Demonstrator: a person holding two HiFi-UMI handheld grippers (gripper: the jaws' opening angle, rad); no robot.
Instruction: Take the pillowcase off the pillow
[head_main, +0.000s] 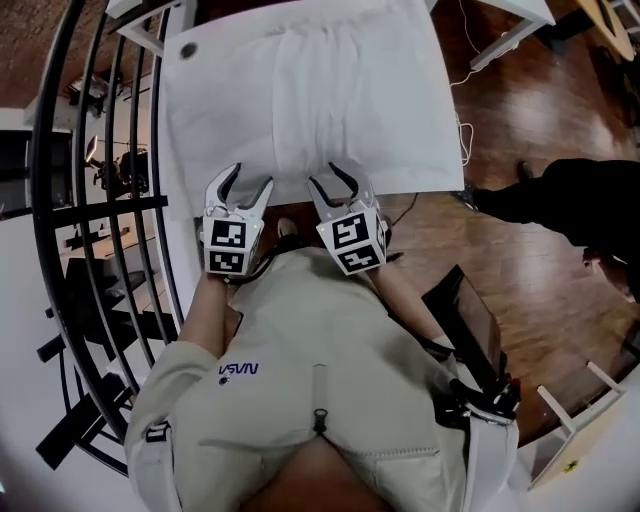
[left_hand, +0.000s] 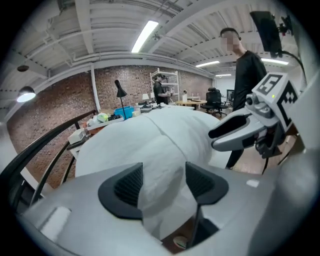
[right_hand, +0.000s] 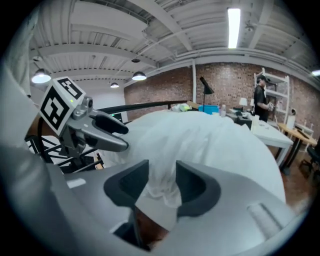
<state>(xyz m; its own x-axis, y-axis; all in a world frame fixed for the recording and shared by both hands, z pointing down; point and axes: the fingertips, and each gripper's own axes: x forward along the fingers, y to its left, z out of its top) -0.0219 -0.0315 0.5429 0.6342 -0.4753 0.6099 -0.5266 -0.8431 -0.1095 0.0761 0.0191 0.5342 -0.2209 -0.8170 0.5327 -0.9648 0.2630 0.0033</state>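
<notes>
Pillowcase (head_main: 300, 110): on the pillow (head_main: 335, 65), at the near edge of the surface (head_main: 180, 115).
Left hand-held gripper (head_main: 250, 178): your jaws are spread, with the pillowcase edge between them.
Right hand-held gripper (head_main: 335, 180): spread too, bunched cloth between the jaws.

- L gripper (head_main: 244, 186): jaws wide apart, tips at near edge of pillowcase (head_main: 300, 90), cloth lying between the pads, not clamped.
- R gripper (head_main: 335, 184): just beside L, jaws apart but narrower, bunched cloth between the pads.
- Both point fwd & tilt down, marker cubes facing up.
- L forearm (head_main: 200, 310) & R forearm (head_main: 405, 300): beige sleeves, reaching fwd, roughly parallel.
</notes>
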